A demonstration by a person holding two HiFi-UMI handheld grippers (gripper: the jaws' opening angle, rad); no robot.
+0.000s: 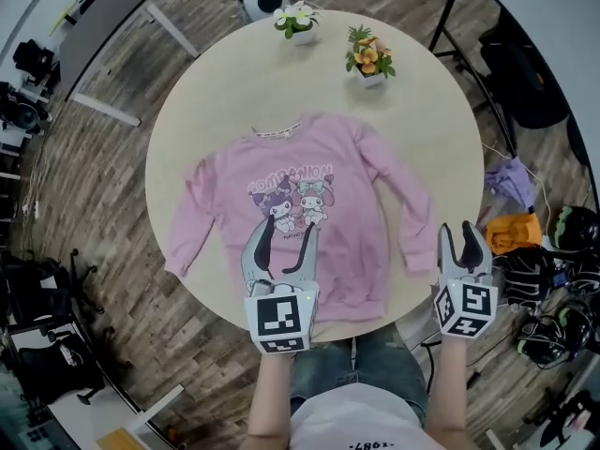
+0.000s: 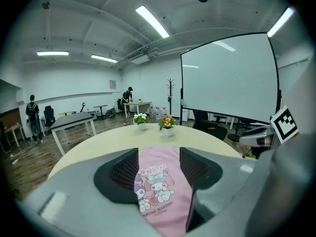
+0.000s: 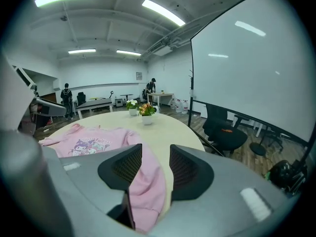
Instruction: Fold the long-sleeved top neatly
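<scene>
On the round pale table [image 1: 187, 129] a pink long-sleeved top [image 1: 328, 167] lies flat with its front up. Its neck points to the far side and its hem lies at the near edge, close to the person who holds the tools. Both sleeves are spread out and slant down beside the body. The left cuff [image 1: 180, 256] lies near the table's left edge and the right cuff [image 1: 418, 251] near its right edge. A cartoon print [image 1: 295, 200] sits in the middle of the chest.

The left gripper [image 1: 286, 235] hangs over the lower middle of the top, just below the print, and points away from the person at a downward slant. In the left gripper view its jaws stand well apart, with the print and pink cloth showing in the gap, and the pads do not press on anything. The right gripper [image 1: 459, 235] is at the table's right edge, just beside the right cuff. Its jaws are also wide apart. In the right gripper view the sleeve runs through the gap with the cuff nearest the camera, and nothing is clamped. Whether either tool touches the cloth I cannot tell.

Beyond the neck stand a pot of white flowers [image 1: 297, 20] and a pot of orange flowers [image 1: 369, 59], both clear of the top. Off the table to the right are a purple cloth [image 1: 511, 181] and an orange bundle [image 1: 513, 232].
</scene>
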